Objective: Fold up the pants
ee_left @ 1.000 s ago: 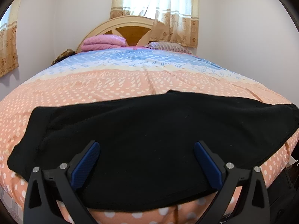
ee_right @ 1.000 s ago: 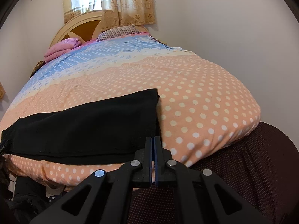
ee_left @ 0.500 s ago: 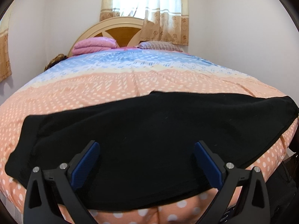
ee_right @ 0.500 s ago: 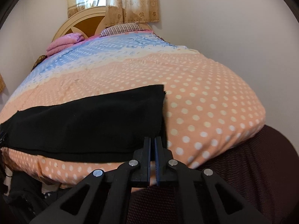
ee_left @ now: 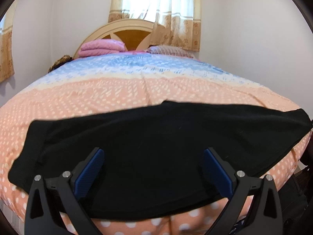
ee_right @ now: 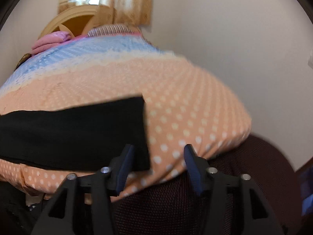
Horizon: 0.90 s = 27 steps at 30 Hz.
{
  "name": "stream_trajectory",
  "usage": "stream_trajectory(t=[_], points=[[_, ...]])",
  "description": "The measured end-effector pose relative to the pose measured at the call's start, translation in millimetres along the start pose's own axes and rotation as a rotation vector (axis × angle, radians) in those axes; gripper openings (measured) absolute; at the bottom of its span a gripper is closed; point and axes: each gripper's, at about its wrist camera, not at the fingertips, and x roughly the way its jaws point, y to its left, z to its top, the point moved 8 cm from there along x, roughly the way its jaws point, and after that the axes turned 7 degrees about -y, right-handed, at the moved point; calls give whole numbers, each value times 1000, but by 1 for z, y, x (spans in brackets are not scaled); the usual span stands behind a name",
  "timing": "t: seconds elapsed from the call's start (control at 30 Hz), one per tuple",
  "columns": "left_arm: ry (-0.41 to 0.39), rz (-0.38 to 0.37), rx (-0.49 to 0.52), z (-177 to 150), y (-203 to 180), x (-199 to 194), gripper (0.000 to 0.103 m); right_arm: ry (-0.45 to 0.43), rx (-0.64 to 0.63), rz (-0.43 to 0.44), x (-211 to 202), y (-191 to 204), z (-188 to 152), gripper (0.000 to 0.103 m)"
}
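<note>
pants [ee_left: 156, 152]: black, spread flat as one long band across the near edge of the bed [ee_left: 117, 90]; judged already folded leg over leg, not certain
left end of pants: rounded, wider corner at near left of the left wrist view; waistband or hem cannot be told, black on black
left gripper [ee_left: 152, 168]: jaws wide apart, nothing between them; blue pads [ee_left: 89, 173] hover over the middle of the cloth, contact not resolved
handling: judged light, limp, thick knit; it will sag and drag, not hold shape; low slip on the cotton cover
hold points: judged best at the end corners, pinching all layers together, near edge first
right end of pants: square-cut edge in the right wrist view [ee_right: 143, 129], lying flat, just left of centre
right gripper [ee_right: 156, 162]: jaws partly open, empty; left finger over the near right corner of the cloth, right finger over bare dotted cover
hidden: layer count, seams, pockets not readable; near hem under the left gripper covered by its frame; right wrist view motion-blurred; dark mesh object [ee_right: 254, 176] at near right below the bed, identity unclear
</note>
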Motion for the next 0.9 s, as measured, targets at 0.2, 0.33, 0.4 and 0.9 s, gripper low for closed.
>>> stream_trajectory(t=[0.2,0.33,0.4,0.9], points=[[-24,-121,82,17,-56,-2,103,-79,-125,313,-21,117,24,56],[-37,-207,123,25,-91,0,103,-9,-154,588,-19,211,13,56],[-28,-251,138,24,-106,2,103,34,-198,694,-18,257,-1,56],[66,-349,127,-5,-127,-4,103,198,-336,817,-21,296,-37,48]])
